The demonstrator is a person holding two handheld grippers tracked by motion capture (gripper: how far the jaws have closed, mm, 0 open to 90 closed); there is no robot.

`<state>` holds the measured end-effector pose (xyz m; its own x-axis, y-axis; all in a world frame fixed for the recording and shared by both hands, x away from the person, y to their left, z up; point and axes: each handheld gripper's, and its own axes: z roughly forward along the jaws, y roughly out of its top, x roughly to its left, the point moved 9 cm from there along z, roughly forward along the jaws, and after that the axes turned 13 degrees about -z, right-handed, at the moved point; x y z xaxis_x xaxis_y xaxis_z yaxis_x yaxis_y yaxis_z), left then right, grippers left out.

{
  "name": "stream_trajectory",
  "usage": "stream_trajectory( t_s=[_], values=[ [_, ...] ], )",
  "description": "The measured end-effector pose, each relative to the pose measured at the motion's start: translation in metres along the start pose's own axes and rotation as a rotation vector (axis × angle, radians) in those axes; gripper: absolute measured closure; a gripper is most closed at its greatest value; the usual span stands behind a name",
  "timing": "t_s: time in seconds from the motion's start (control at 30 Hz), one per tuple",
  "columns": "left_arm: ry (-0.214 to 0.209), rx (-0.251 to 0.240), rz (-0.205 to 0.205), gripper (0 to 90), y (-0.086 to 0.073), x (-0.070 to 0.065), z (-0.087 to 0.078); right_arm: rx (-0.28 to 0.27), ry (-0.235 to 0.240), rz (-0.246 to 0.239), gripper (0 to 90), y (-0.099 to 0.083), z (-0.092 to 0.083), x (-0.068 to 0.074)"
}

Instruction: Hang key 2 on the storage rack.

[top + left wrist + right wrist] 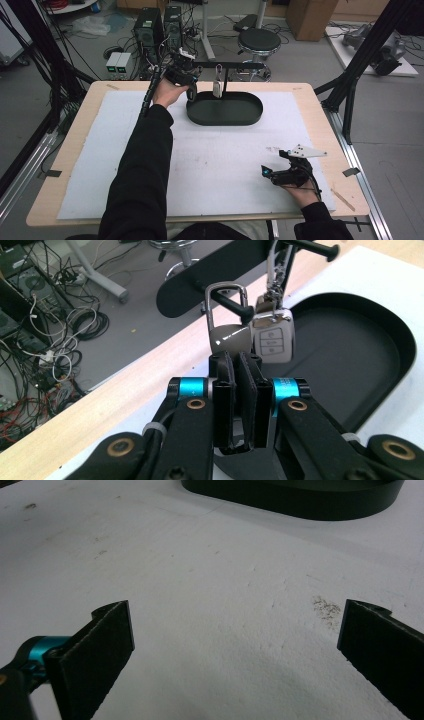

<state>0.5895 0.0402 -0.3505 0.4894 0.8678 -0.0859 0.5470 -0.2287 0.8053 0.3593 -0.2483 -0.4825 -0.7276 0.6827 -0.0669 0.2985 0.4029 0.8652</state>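
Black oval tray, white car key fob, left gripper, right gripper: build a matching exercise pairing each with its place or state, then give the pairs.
Things:
1. black oval tray
2. white car key fob
3. left gripper
4. right gripper

Places or states:
A. jaws wide apart above the bare white mat
B. hangs from the black horizontal bar above the tray
C. lies on the white mat at the table's far side
D. jaws closed together below a grey tag with a metal loop

Pairs: 1-C, 2-B, 3-D, 4-A
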Motion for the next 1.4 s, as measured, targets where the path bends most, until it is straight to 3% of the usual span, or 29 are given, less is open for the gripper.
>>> stream_trajectory(
  t_s=[0.23,0.37,0.47,0.6,0.63,0.73,0.83,0.93,1.17,1.3,1.4],
  values=[
    [-0.002,-0.032,-0.041,83.9,0.001,0.009,0.008,0.002,0.001,-0.001,0.9,0.000,0.002,0.000],
    [0.000,-0.024,-0.073,80.0,-0.001,0.018,0.010,0.005,-0.004,-0.003,0.8,-0.001,0.001,-0.001],
    [0.027,-0.044,-0.100,60.9,0.000,0.027,0.007,0.004,-0.011,0.001,0.8,-0.001,0.000,-0.002],
    [-0.011,-0.059,-0.123,51.9,0.002,0.030,-0.001,-0.001,-0.024,0.003,0.9,0.000,-0.001,-0.003],
    [-0.005,-0.058,-0.114,47.3,0.002,0.031,-0.003,-0.005,-0.028,0.007,0.8,0.000,-0.001,-0.003],
    [0.079,-0.066,-0.042,31.1,0.000,0.034,-0.009,-0.012,-0.034,0.004,0.8,0.001,-0.002,-0.004],
    [0.021,-0.062,-0.070,13.0,-0.004,0.034,-0.012,-0.012,-0.035,0.004,0.8,0.001,-0.002,-0.004],
    [-0.030,-0.025,-0.077,2.8,-0.011,0.036,-0.015,-0.008,-0.037,0.004,0.8,0.001,-0.001,-0.005],
    [-0.099,-0.038,-0.087,1.7,-0.017,0.038,-0.032,-0.006,-0.029,0.008,0.8,0.001,0.002,-0.005],
    [-0.118,-0.025,-0.097,1.7,-0.029,0.044,-0.042,-0.008,-0.026,0.006,0.8,0.002,0.003,-0.005],
    [-0.110,-0.040,-0.111,1.7,-0.038,0.052,-0.051,-0.009,-0.027,0.002,0.8,0.003,0.004,-0.006]
  ],
)
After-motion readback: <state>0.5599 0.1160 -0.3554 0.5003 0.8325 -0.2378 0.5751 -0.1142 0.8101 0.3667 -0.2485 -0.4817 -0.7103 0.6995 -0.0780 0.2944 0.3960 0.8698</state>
